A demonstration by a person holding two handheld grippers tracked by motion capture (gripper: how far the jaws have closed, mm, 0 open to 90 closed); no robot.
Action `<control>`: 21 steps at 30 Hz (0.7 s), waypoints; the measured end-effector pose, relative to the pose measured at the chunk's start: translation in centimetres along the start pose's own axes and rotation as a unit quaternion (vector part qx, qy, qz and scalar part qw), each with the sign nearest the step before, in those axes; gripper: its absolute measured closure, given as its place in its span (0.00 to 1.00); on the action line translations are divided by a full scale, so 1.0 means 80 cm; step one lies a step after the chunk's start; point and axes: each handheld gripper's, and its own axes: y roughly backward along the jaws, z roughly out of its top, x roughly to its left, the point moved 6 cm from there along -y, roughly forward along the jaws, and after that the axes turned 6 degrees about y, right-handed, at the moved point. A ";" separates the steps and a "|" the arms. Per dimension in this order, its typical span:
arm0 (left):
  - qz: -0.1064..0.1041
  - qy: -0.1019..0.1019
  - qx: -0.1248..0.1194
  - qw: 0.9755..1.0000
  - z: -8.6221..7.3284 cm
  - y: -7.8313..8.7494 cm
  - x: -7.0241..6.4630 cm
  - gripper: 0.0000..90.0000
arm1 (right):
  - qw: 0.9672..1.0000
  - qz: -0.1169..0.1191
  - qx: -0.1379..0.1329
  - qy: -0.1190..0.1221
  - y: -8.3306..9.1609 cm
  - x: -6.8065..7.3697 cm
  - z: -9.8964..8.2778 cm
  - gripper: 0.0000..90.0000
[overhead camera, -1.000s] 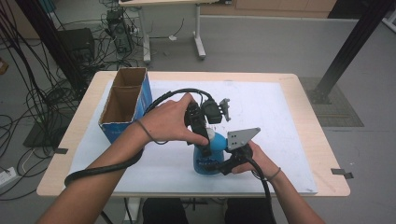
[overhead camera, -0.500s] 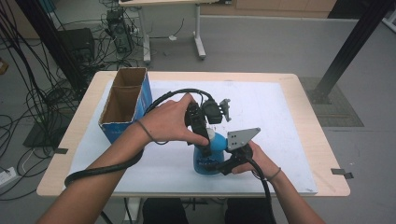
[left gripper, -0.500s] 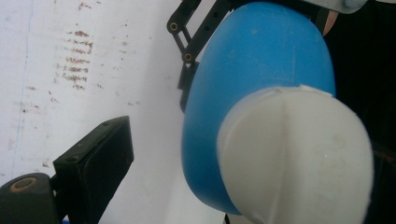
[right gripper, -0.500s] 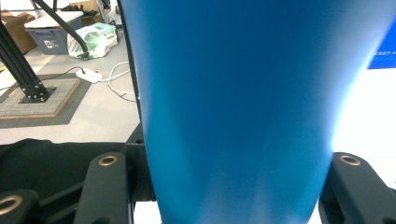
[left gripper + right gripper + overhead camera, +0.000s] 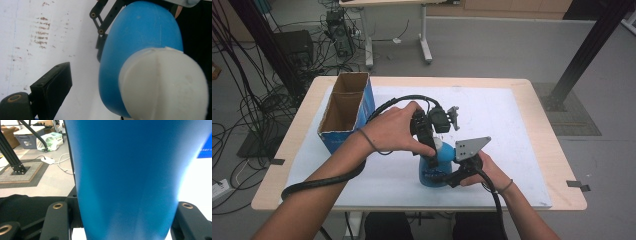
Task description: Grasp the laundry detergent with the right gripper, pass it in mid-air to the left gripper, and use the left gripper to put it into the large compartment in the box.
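One cardboard box (image 5: 346, 111) stands well left of the blue bottle (image 5: 438, 167).

A wooden table (image 5: 542, 150) carries a white mat (image 5: 497, 115), blue bottle (image 5: 437, 170) and cardboard box (image 5: 347, 110).

My jaws crowd the blue bottle (image 5: 434, 170) at the white mat's (image 5: 512, 130) near edge. From it, the open cardboard box (image 5: 346, 107) blocks ten o'clock; the mat from twelve through three o'clock lies bare, giving me passage.
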 end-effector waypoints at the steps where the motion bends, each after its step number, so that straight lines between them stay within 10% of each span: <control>1: 0.000 0.000 0.000 1.000 0.000 0.000 0.000 0.11 | 1.000 0.000 0.000 0.000 0.000 0.000 0.000 0.46; 21: 0.005 -0.020 0.015 1.000 0.009 -0.004 -0.010 0.28 | 1.000 0.002 -0.001 0.002 0.001 -0.002 0.006 0.46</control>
